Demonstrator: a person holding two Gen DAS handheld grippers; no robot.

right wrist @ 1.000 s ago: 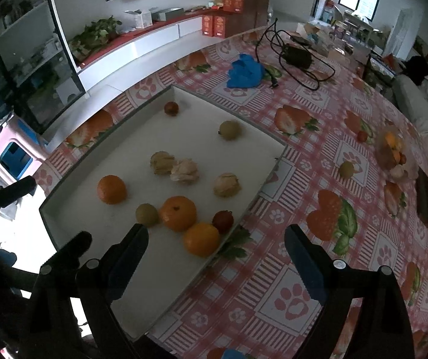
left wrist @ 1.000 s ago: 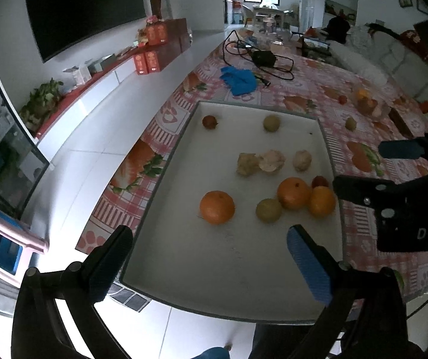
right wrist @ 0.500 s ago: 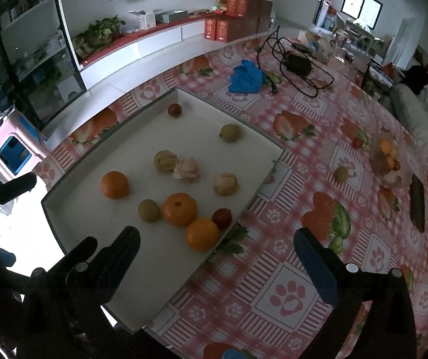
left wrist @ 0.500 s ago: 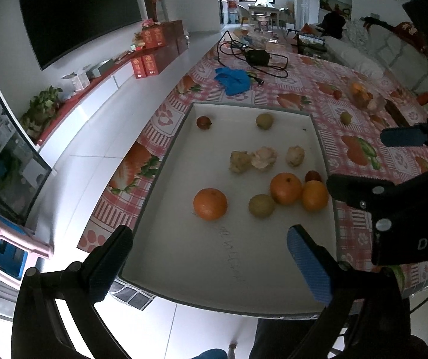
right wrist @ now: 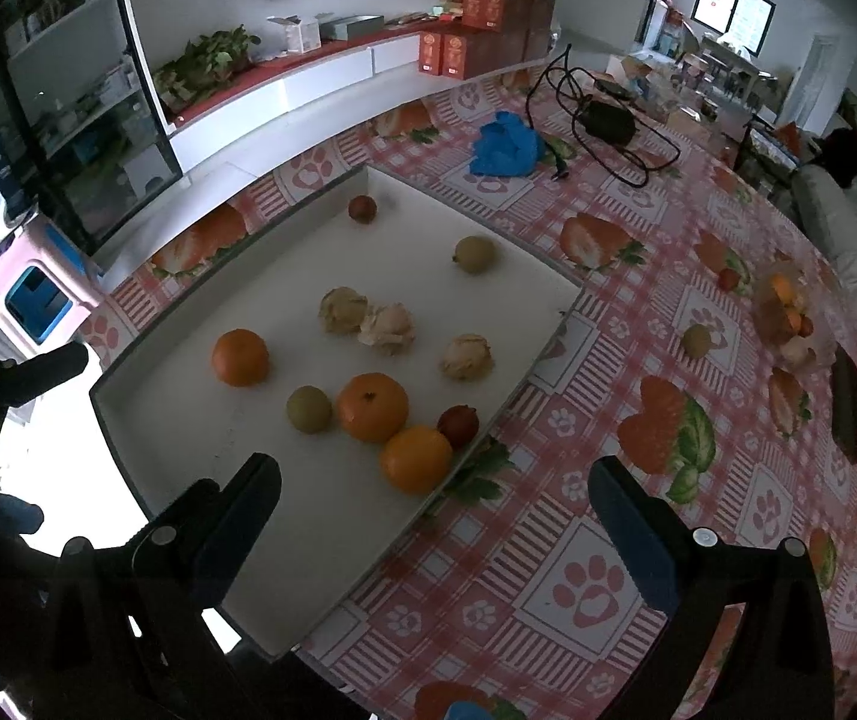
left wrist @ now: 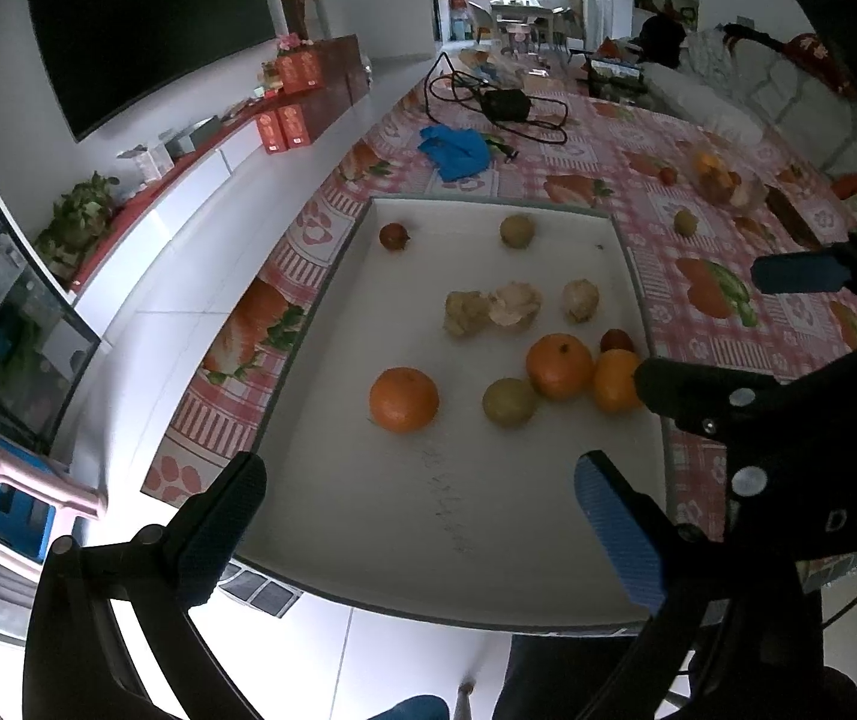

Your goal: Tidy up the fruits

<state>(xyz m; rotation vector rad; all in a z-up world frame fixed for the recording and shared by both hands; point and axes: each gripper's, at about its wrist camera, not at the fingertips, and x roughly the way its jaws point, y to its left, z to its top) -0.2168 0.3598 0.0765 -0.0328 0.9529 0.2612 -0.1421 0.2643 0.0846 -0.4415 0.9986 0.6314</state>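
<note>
A white tray (left wrist: 458,510) on the checked tablecloth holds three oranges (left wrist: 403,399) (left wrist: 559,365) (left wrist: 614,379), green fruits (left wrist: 509,401), three papery husked fruits (left wrist: 515,305) and two dark red ones (left wrist: 393,236). My left gripper (left wrist: 416,480) hangs open above the tray's near end, nothing between its fingers. My right gripper (right wrist: 434,474) stands wide open over the tray's right edge, just above the nearest orange (right wrist: 416,459) without touching it. In the left wrist view the right gripper (left wrist: 698,324) hovers beside that orange.
On the tablecloth to the right lie a loose green fruit (right wrist: 697,339), a small red fruit (right wrist: 728,279) and a clear bowl of fruit (right wrist: 785,306). Farther back are a blue cloth (right wrist: 503,144) and black cables (right wrist: 608,117). The table edge runs along the tray's left.
The right gripper's fingers have spread wider than a second ago. The left gripper's view has shifted only slightly. No fruit has moved.
</note>
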